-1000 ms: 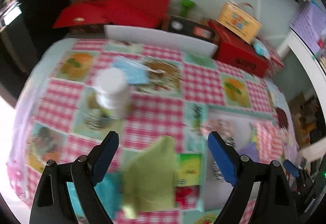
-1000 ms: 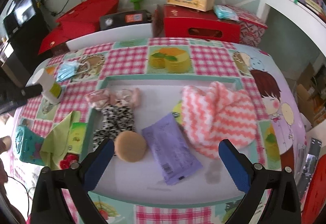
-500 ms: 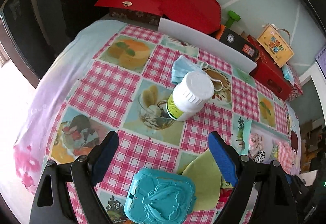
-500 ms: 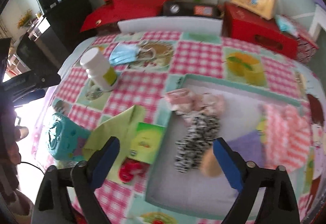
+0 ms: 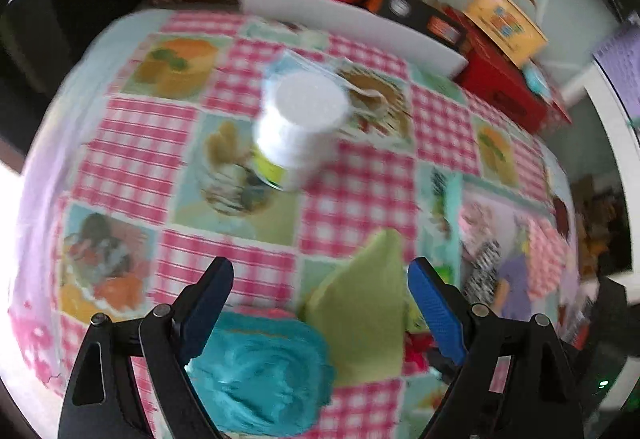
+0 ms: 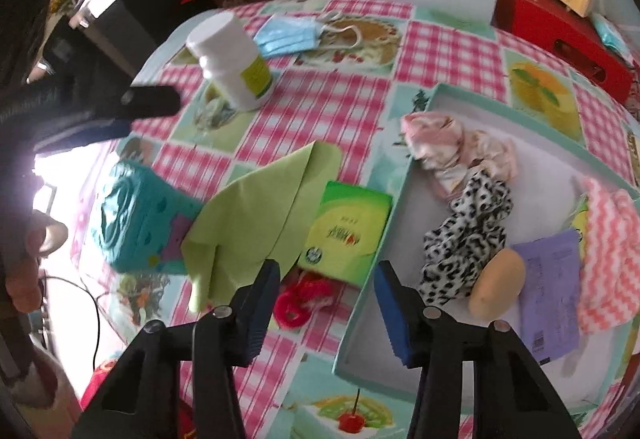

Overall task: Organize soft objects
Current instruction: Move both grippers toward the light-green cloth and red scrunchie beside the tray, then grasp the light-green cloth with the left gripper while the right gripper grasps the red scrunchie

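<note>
Since half a second earlier both cameras swung: left view dropped closer over the teal box, right view slid left off the tray toward the green cloth.

Left wrist view, blurred: left gripper point(image 5: 320, 295) had jaws wide apart, nothing between them. Teal box point(image 5: 260, 371) sat low between the fingers, green cloth point(image 5: 360, 303) touching its right side. White bottle point(image 5: 300, 127) stood upright further out on the checked tablecloth point(image 5: 128, 143). Tray point(image 5: 452, 207) at right, contents too smeared to name surely.

Right wrist view: right gripper point(image 6: 326, 303) also had jaws apart, holding nothing, hovering above a red ring-shaped item point(image 6: 300, 303) and the tray's near-left edge point(image 6: 360, 319). Green cloth point(image 6: 256, 215) lay on the tablecloth, outside the tray, overlapping the teal box point(image 6: 132, 223). Green packet point(image 6: 348, 235) lay just beside the tray's left wall. Inside the tray: pink scrunchie point(image 6: 452, 143), leopard scrunchie point(image 6: 468, 235), tan sponge point(image 6: 496, 287), purple sachet point(image 6: 552, 291), pink zigzag towel point(image 6: 608, 259). White bottle point(image 6: 232, 59) upright, blue face mask point(image 6: 288, 35) behind it. Left gripper's finger point(image 6: 148, 101) showed at far left.
</note>
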Demonstrator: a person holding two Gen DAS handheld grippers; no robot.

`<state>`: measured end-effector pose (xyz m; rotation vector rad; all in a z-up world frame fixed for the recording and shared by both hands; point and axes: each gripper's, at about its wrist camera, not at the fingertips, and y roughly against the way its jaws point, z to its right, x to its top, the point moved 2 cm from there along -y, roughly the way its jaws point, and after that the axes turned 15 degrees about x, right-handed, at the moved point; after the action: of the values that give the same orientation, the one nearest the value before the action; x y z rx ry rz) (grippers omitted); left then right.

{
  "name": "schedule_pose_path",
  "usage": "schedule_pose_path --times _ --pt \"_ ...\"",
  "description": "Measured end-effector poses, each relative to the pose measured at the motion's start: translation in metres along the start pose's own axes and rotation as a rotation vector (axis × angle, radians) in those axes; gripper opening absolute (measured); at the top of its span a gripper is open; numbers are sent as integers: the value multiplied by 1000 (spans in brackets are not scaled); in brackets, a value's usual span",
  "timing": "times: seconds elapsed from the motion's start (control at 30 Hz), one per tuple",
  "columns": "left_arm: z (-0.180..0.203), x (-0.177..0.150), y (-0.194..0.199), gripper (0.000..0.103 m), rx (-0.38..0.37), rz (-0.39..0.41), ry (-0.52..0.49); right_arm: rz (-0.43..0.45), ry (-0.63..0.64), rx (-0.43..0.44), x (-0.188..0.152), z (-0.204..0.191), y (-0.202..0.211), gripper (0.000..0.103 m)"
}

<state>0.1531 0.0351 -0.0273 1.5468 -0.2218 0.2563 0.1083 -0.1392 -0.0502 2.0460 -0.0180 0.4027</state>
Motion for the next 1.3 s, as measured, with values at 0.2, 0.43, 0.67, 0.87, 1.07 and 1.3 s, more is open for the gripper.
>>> schedule_pose_path --times 0.2,0.43,0.67,0.87,1.07,1.3 --pt "22 2 -9 89 11 -81 -121 -42 24 23 -6 -8 -10 53" --pt "46 11 -30 89 14 -202 -217 -78 32 54 -4 -8 -28 53" --pt "42 21 -47 89 67 -265 -222 -89 17 75 1 -3 -39 50" --pt "37 27 -59 89 64 -323 -204 -94 41 67 -2 -1 -38 43" --pt "35 33 -68 89 60 -350 -190 -94 61 49 -8 -3 -40 26" --pt "29 32 -74 89 66 -368 -186 -64 49 48 -12 1 -33 19"
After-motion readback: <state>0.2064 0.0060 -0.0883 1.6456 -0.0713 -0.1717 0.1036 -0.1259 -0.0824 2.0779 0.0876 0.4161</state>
